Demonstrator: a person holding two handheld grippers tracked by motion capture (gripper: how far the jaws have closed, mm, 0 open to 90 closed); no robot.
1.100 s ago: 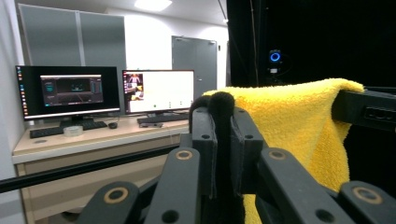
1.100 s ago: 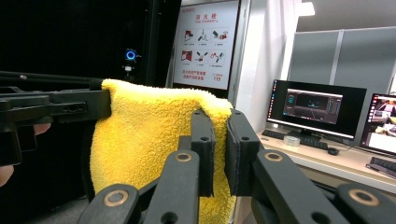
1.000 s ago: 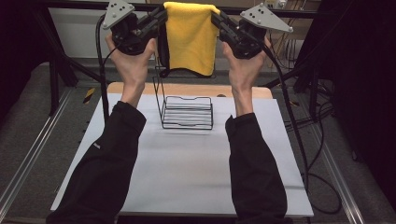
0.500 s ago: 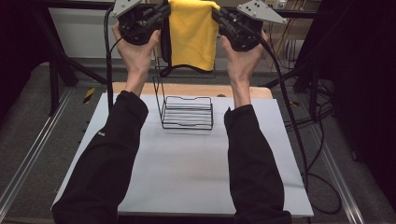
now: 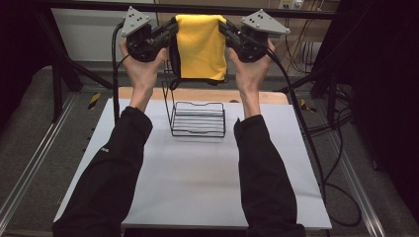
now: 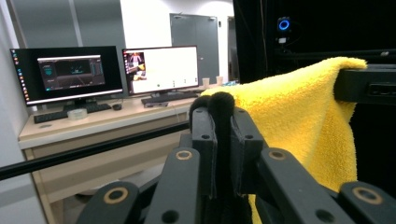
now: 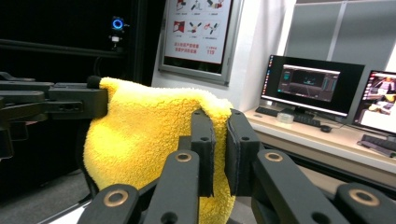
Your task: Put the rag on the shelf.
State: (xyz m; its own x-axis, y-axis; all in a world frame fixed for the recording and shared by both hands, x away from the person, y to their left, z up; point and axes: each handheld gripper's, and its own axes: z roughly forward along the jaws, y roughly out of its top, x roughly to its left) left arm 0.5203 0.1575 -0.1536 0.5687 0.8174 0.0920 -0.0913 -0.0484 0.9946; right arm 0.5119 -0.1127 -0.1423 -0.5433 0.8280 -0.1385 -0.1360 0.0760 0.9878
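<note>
A yellow towel (image 5: 200,49) hangs folded between my two grippers, above and just behind a black wire rack (image 5: 197,121) on the white table. The left gripper (image 5: 174,25) is shut on the towel's left top corner. In the left gripper view its jaws (image 6: 219,112) pinch a dark fuzzy edge beside the yellow towel (image 6: 303,116). The right gripper (image 5: 222,25) is shut on the right top corner; in the right gripper view its jaws (image 7: 220,116) meet on the towel (image 7: 140,140). The towel's lower edge hangs free above the rack's tall upright frame.
The white table top (image 5: 197,187) has a wooden strip along its far edge. A black frame bar (image 5: 296,12) runs across behind the grippers. Cables trail down on the right (image 5: 316,163). Desks with monitors (image 6: 159,70) stand beyond.
Both hands have come down a little with the towel stretched between them, so it hangs closer to the rack. The grips are unchanged.
</note>
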